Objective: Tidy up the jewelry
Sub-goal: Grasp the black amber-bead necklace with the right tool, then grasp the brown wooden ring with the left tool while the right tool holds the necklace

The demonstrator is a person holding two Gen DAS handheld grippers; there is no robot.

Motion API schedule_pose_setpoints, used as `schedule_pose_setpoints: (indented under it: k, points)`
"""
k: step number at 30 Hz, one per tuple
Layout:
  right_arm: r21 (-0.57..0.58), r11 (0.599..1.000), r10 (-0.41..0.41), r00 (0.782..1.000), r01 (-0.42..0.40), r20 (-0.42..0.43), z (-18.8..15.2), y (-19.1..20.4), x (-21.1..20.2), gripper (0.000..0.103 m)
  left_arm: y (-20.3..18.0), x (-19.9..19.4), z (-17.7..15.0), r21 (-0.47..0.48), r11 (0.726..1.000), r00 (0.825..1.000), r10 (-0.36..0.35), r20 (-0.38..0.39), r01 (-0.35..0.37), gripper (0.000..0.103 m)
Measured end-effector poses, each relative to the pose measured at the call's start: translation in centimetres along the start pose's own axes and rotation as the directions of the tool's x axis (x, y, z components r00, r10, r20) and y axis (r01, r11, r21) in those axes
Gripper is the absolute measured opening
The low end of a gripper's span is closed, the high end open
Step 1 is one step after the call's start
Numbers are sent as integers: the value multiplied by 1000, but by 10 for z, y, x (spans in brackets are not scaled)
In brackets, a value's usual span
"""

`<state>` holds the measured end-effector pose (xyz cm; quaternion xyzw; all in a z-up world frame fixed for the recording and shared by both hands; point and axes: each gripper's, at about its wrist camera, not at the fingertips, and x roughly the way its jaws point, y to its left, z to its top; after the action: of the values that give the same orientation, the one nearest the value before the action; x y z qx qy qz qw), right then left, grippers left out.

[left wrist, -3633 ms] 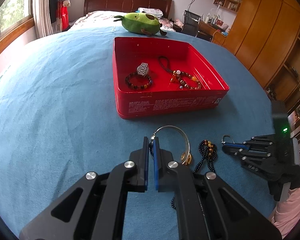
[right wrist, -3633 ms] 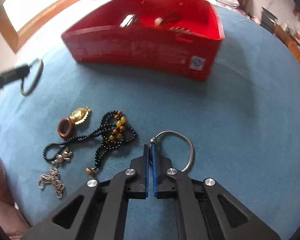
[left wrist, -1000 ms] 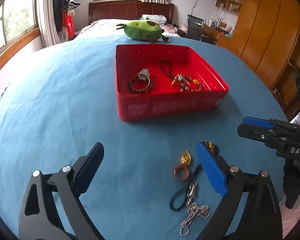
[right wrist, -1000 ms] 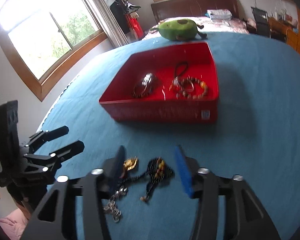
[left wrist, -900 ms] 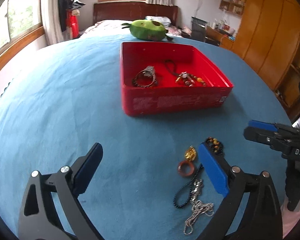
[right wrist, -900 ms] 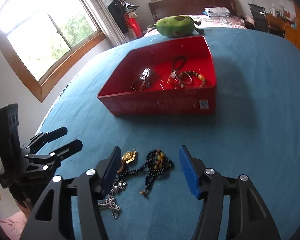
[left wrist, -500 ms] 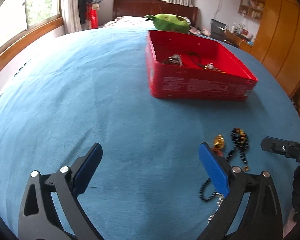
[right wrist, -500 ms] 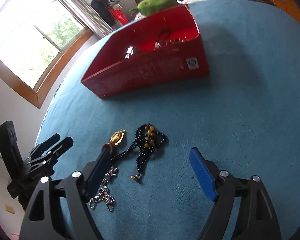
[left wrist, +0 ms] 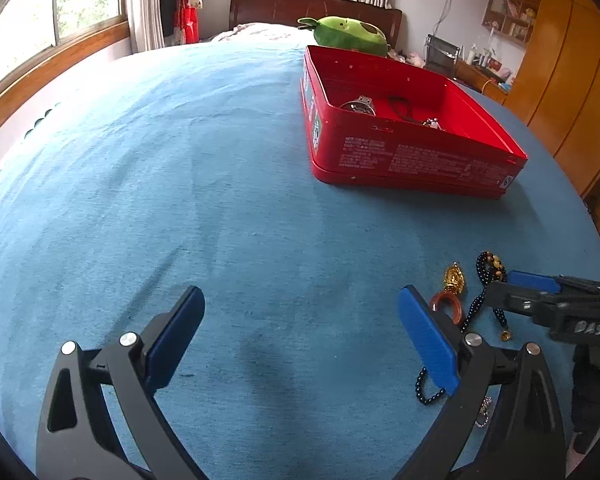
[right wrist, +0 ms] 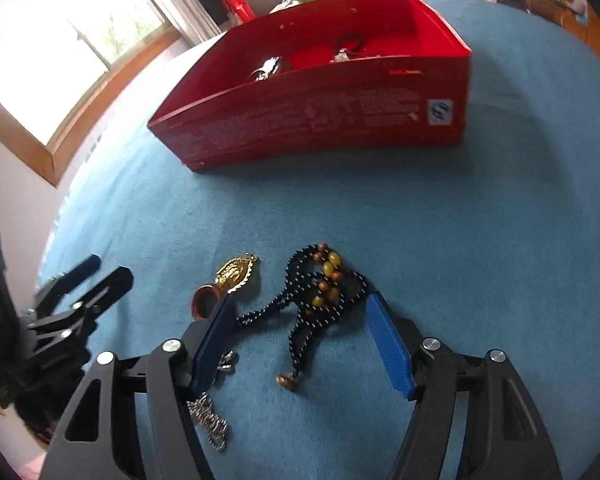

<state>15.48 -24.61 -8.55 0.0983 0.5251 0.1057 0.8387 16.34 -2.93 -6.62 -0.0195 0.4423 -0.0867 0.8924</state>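
A red tin box (left wrist: 416, 160) (right wrist: 328, 116) sits on the blue cloth and holds a watch (left wrist: 360, 105), bracelets and a dark cord. My right gripper (right wrist: 300, 316) is open, low over a black bead necklace with amber beads (right wrist: 320, 296), which lies between its fingers. A gold pendant (right wrist: 236, 272) and a brown ring (right wrist: 204, 300) lie by its left finger, a silver chain (right wrist: 212, 428) below it. My left gripper (left wrist: 300, 328) is open and empty over bare cloth; the same pendant (left wrist: 454, 280) and ring (left wrist: 446, 306) lie to its right. The right gripper shows there (left wrist: 532, 292).
A green avocado plush (left wrist: 348, 36) lies behind the box. The blue cloth (left wrist: 160, 168) spreads wide to the left. A window (right wrist: 60, 52) is on the left, wooden wardrobes (left wrist: 572, 72) on the right. The left gripper shows in the right wrist view (right wrist: 88, 280).
Both grippers earlier held metal bangles shut, and are now open and empty. The right gripper has dropped toward the black bead necklace. The left gripper has swung left, away from the jewelry.
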Motion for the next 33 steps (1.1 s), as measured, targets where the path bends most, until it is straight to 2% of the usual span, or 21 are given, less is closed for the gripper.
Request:
schedule_pose_setpoints:
  k: [3, 5, 7, 10, 13, 18, 22, 27, 31, 33]
  points:
    - [-61, 996, -69, 997, 70, 30, -2, 10, 3, 50, 2, 2, 0, -6, 1000, 1000, -10, -6, 10, 96]
    - [-81, 993, -78, 996, 81, 45, -4, 12, 4, 33, 3, 4, 0, -13, 1000, 1000, -17, -13, 17, 96]
    - [-89, 993, -77, 996, 82, 51, -4, 11, 4, 22, 4, 7, 0, -16, 1000, 1000, -20, -22, 20, 96]
    - [-93, 993, -62, 996, 68, 60, -7, 9, 1, 18, 5, 8, 0, -17, 1000, 999, -19, -29, 19, 96]
    - [-48, 999, -15, 998, 18, 64, -7, -3, -6, 15, 5, 8, -1, -15, 1000, 999, -18, -29, 18, 96]
    - [21, 1000, -16, 991, 14, 132, -2, -31, -32, 15, -5, 7, 0, 17, 998, 996, -59, -67, 60, 96]
    - [75, 997, -49, 981, 36, 186, 0, -54, -51, 15, -22, 11, 4, 54, 996, 992, -65, -110, 71, 96]
    - [109, 994, -32, 983, 12, 179, 0, -72, -52, 15, -43, 24, 13, 72, 993, 978, -78, -196, 94, 95]
    - [106, 994, -13, 986, -5, 168, 4, -75, -47, 15, -51, 30, 16, 96, 992, 974, -61, -218, 83, 95]
    - [101, 995, -3, 987, -13, 162, 4, -74, -45, 15, -51, 33, 17, 93, 993, 972, -53, -227, 76, 83]
